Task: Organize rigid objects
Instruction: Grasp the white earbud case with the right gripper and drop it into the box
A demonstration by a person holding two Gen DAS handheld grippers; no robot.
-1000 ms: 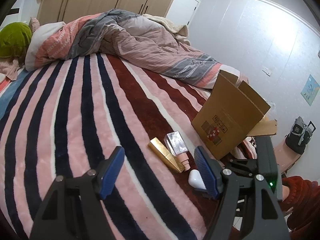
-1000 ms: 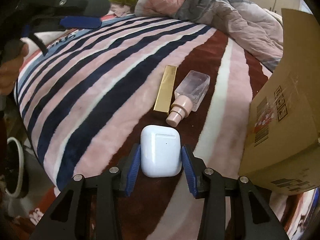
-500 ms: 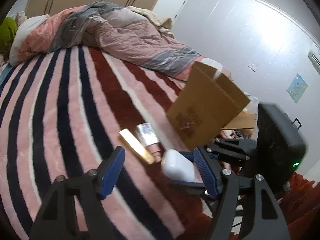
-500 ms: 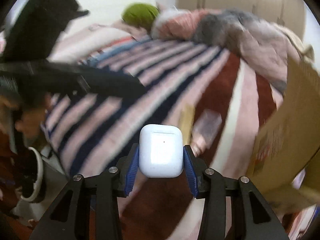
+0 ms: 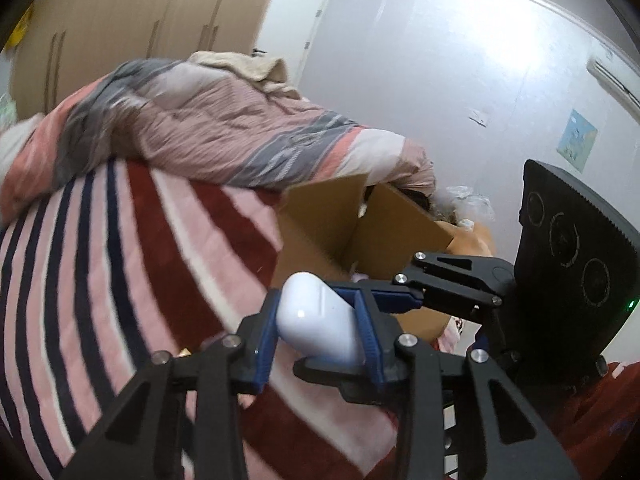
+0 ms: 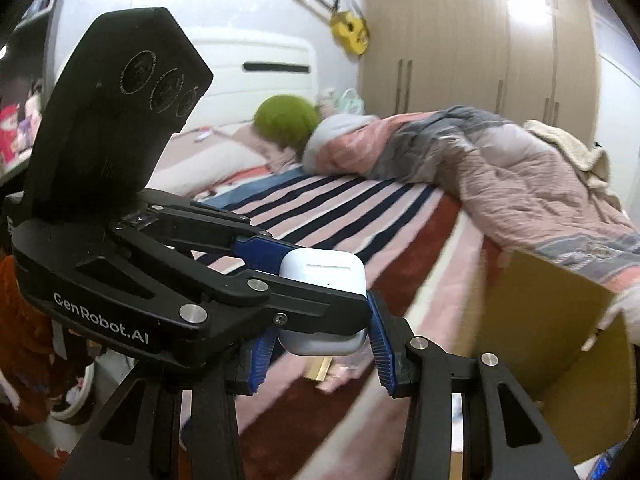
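Note:
A white earbud case [image 5: 320, 316] is held in the air above the striped bed between both grippers. My left gripper [image 5: 320, 330] is shut on the earbud case; its blue pads press both sides. In the right wrist view the earbud case [image 6: 324, 276] sits between the right gripper's [image 6: 320, 354] blue pads, with a gap on the right side and the left gripper crossing in front, so its hold is unclear. A gold bar [image 6: 320, 369] and a pink-capped bottle [image 6: 340, 376] lie blurred on the blanket below.
An open cardboard box [image 5: 360, 236] stands on the bed's right edge, also in the right wrist view [image 6: 560, 344]. A bunched duvet [image 5: 208, 128] covers the far bed. A green cushion [image 6: 286, 124] lies near the headboard. Wardrobes line the back wall.
The right gripper lifted the earbud case off the blanket. The left gripper swung over and closed on the case from open. Both cameras now point higher.

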